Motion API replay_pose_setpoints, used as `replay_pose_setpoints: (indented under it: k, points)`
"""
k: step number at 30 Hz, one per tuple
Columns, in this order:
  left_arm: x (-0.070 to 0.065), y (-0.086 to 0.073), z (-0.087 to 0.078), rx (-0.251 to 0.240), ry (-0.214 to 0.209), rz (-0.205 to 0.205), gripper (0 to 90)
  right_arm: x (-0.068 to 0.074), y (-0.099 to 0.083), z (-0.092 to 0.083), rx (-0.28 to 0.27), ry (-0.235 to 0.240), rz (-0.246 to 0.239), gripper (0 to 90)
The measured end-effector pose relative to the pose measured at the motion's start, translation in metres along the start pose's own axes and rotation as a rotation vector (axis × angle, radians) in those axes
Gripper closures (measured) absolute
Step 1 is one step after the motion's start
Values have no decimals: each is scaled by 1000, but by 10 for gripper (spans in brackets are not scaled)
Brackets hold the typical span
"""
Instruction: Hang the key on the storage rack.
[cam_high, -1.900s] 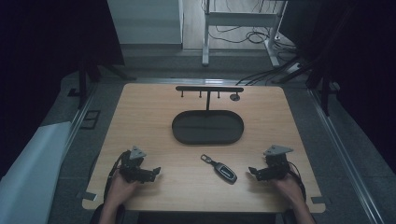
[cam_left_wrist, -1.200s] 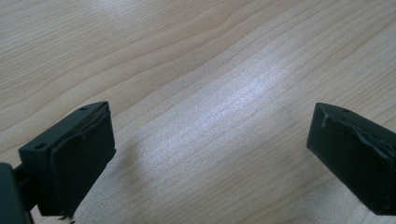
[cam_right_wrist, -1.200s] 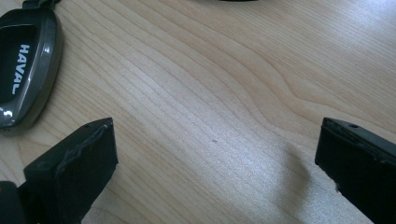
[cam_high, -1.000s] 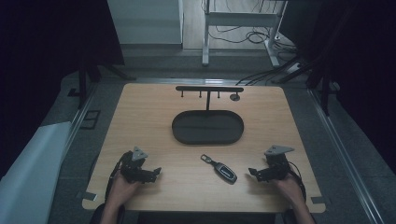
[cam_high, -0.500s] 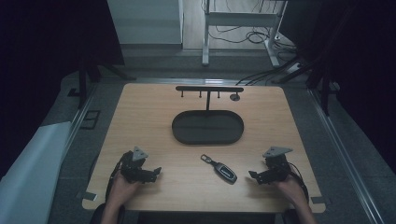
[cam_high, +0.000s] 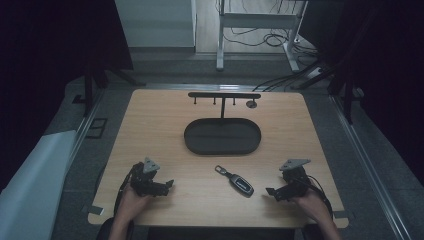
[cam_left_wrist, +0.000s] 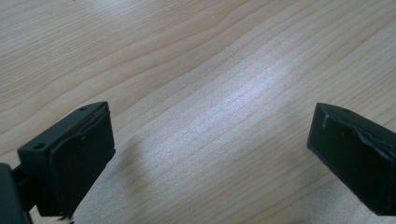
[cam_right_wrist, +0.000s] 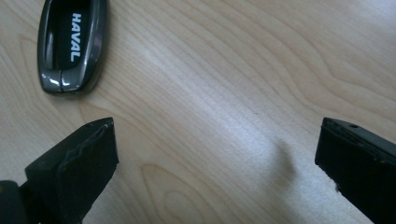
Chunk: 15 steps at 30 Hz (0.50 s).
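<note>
The Haval car key fob (cam_high: 235, 180) lies flat on the desk (cam_high: 165, 130), low in the frame and a little right of centre, with its ring end pointing up-left toward the tray. Nothing touches it.

Nearest the bottom edge, the left tongs (cam_high: 167, 185) rest at lower left, released, jaws spread wide over bare wood in the left gripper view. They have not shifted across the earlier pictures.

The right tongs (cam_high: 271, 191) sit at lower right, also released and empty. Over the last two seconds they have crept slightly leftward, toward the fob. In the right gripper view the fob (cam_right_wrist: 72, 44) now shows at the upper left corner, beyond the left jaw and outside the gap between the jaws. That small approach suggests the right hand is the one lining up for the pick, though the tongs would need to swing further over before closing.

Higher in the frame stands the black oval tray (cam_high: 222, 136), empty. At the top of the desk its post carries a hook rail (cam_high: 224, 95), the likely place to hang the key.
</note>
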<state>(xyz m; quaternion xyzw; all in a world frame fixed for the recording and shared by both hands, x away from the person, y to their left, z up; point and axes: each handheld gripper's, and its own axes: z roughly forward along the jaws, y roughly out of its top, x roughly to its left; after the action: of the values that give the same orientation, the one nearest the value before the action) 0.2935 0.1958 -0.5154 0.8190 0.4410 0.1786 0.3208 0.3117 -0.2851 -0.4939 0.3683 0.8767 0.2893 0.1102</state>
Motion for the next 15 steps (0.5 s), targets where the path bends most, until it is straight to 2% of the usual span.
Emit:
replay_pose_setpoints:
  k: [7, 9, 15]
  points:
    - [0, 0, 0, 2, 2, 0, 7, 10, 8, -1, 57, 1, -39, 0]
    - [0, 0, 1, 4, 0, 1, 7, 15, 14, 0, 82, 23, -39, 0]
    - [-2, 0, 1, 10, -3, 10, 7, 28, 27, 5, 121, 50, -109, 0]
